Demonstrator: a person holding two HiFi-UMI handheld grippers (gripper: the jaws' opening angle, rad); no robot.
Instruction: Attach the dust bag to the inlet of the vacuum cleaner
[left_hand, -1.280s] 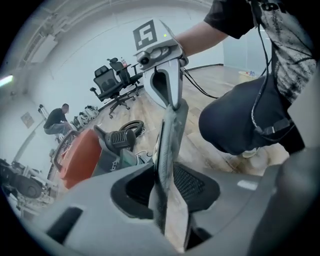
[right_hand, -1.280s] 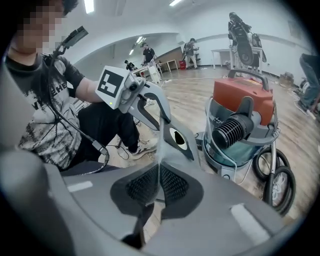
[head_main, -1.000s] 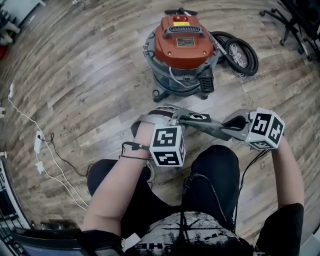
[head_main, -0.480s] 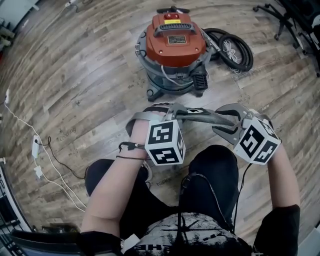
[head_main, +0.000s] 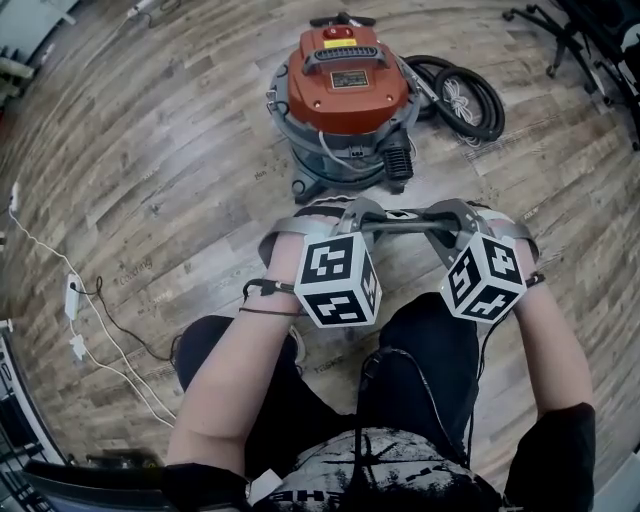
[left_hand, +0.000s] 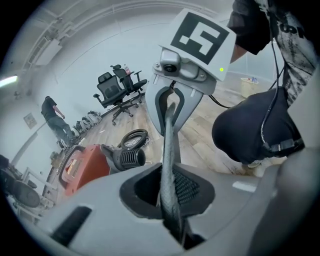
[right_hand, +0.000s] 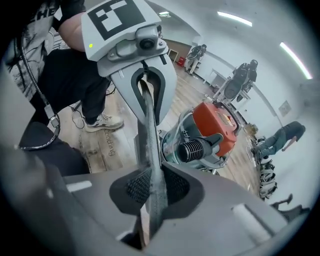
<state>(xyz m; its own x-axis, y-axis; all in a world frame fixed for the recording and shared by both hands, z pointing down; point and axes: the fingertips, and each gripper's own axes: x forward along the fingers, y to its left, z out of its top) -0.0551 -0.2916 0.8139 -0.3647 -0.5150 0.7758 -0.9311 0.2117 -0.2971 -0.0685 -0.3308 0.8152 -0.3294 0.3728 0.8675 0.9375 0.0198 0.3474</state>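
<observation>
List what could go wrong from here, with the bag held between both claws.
The right claw has just been closing on the dust bag and grips only its thin edge, so it may slip out.
The left claw pinches the opposite edge; pulling apart could tear or buckle the bag.
The inlet sits low on the vacuum cleaner, so the bag might miss it.

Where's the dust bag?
Head view centre, below the vacuum cleaner: dust bag held by left gripper and right gripper, whose jaws just closed on it.
</observation>
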